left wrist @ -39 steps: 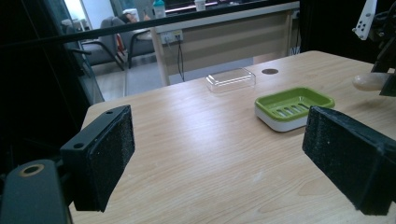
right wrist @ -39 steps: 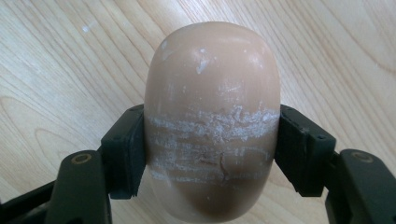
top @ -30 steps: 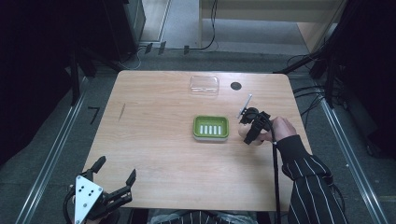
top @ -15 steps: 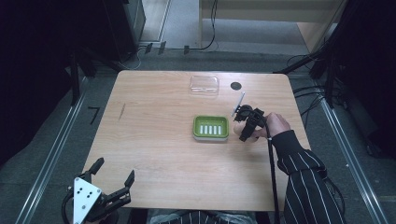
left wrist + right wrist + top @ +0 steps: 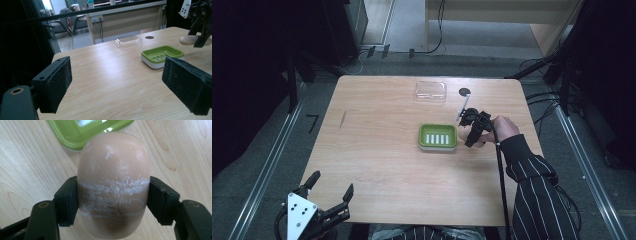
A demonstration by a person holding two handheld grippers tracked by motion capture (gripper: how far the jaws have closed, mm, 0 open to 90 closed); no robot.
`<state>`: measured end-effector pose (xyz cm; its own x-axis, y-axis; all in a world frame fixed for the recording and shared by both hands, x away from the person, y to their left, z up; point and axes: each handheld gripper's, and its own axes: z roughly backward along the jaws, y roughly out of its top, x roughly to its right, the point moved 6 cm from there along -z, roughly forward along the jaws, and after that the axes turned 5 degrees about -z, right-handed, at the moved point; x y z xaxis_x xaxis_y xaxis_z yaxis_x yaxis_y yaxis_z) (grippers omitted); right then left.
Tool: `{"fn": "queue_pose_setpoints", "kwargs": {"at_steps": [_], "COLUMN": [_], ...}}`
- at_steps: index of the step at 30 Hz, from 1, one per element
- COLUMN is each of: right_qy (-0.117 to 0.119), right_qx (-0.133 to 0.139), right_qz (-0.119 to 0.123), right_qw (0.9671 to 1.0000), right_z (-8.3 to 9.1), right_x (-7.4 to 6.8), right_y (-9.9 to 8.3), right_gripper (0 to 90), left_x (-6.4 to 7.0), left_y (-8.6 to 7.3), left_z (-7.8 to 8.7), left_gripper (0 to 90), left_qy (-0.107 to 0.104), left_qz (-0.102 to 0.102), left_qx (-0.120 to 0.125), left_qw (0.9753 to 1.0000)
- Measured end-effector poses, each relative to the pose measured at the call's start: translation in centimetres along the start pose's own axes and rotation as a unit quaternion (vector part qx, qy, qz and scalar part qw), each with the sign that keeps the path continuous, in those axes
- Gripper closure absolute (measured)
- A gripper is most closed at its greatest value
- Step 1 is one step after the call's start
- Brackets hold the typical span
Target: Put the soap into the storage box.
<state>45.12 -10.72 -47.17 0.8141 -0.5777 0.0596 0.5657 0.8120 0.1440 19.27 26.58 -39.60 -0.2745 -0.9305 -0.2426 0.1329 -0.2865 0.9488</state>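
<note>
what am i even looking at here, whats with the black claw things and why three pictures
A person sits at a wooden table holding a hand-operated gripper in each hand. One picture looks down from above; the other two come from cameras riding on each gripper. The left gripper waits open near the table's front left corner. The right gripper is shut on a tan bar of soap, just beside a green soap dish. Farther back lies a clear plastic lid.
</note>
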Motion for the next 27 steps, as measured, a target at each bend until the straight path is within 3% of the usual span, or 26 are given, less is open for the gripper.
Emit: {"fn": "queue_pose_setpoints", "kwargs": {"at_steps": [27], "right_qy": [-0.004], "right_qx": [0.016], "right_qz": [0.043], "right_qw": [0.9989], "right_z": [1.2], "right_x": [-0.6], "right_y": [3.6], "right_gripper": [34.2], "left_x": [-0.4], "left_y": [-0.3], "left_z": [1.1], "left_gripper": [9.6], "left_qy": [0.017], "left_qz": [0.003], "left_qx": [-0.003], "left_qw": [0.9998]}}
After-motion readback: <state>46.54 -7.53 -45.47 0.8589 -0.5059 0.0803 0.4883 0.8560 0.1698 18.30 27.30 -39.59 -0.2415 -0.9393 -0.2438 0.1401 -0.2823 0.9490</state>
